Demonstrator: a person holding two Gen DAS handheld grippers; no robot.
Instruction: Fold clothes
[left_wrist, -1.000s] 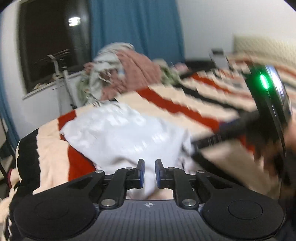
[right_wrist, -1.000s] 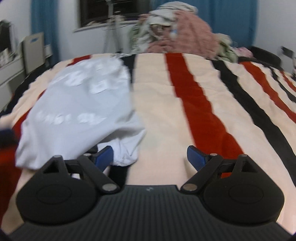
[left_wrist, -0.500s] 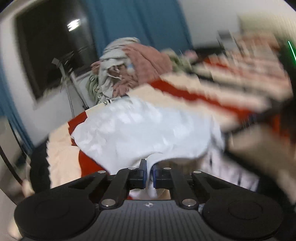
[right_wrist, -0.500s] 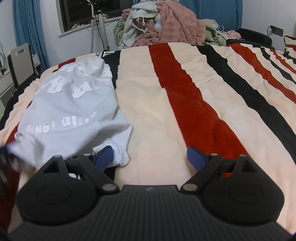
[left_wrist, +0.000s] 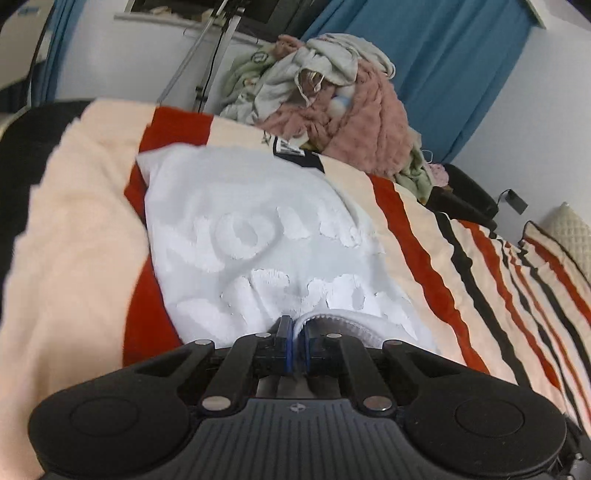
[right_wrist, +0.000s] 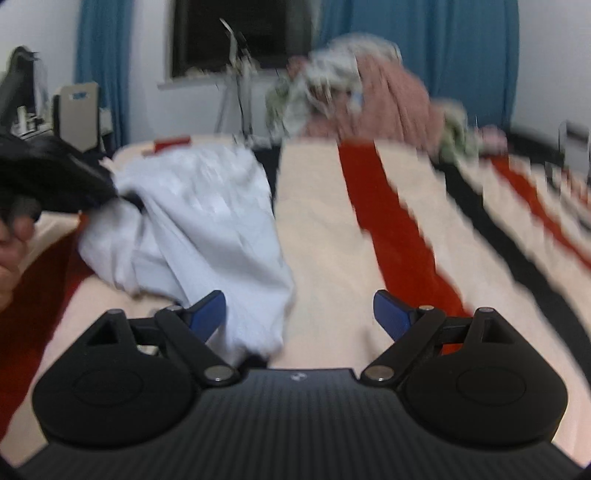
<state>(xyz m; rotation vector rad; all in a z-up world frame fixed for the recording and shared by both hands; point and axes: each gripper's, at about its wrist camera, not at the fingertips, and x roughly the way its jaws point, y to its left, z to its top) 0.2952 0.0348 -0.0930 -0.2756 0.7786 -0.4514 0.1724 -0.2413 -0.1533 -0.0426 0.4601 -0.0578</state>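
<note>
The pale grey cotton-looking shirt with raised, fuzzy white lettering (left_wrist: 266, 254) lies on the plush, matt striped fleece blanket (left_wrist: 81, 236); beyond the shirt, a shaggy pink throw (left_wrist: 369, 122).

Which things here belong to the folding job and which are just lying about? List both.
In the job:
- white shirt
- left gripper, shut on the shirt's edge
- right gripper, open
- clothes pile, probably next to fold

Lying about:
- striped blanket, only the work surface
- tripod
- blue curtain
- chair
</note>
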